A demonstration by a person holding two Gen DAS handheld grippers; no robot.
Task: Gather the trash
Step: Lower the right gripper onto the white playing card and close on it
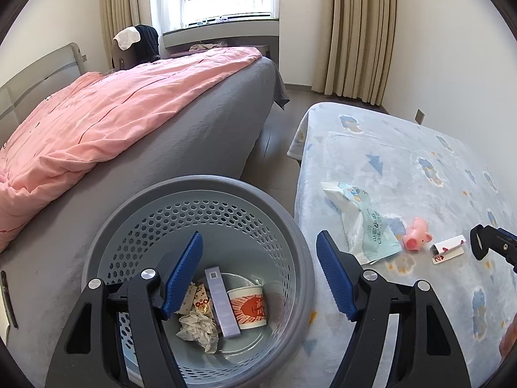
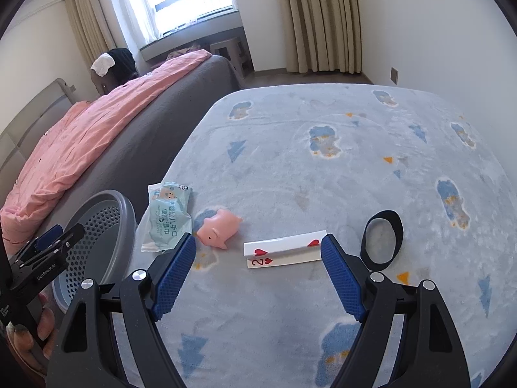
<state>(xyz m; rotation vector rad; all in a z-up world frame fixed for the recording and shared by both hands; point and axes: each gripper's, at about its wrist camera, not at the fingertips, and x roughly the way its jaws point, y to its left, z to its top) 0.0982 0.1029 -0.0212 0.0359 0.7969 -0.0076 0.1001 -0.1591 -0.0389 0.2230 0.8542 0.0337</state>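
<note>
A grey perforated trash basket (image 1: 284, 213) stands between the bed and the blanket-covered table; it also shows in the right wrist view (image 2: 126, 213). Inside lie a paper cup (image 1: 247, 307), a slim box (image 1: 221, 300) and crumpled paper (image 1: 197, 326). My left gripper (image 1: 260, 274) is open and empty above the basket. On the table lie a wet-wipe packet (image 2: 168, 218), a pink toy pig (image 2: 219, 228), a folded two-of-hearts card (image 2: 284, 249) and a black band (image 2: 383, 239). My right gripper (image 2: 258, 274) is open and empty, just in front of the card.
A bed with a pink duvet (image 1: 106, 123) and grey sheet fills the left side. The table wears a light blue patterned blanket (image 2: 323, 161). Curtains (image 1: 362, 32) and a window lie at the back. A strip of floor (image 1: 278, 148) runs between bed and table.
</note>
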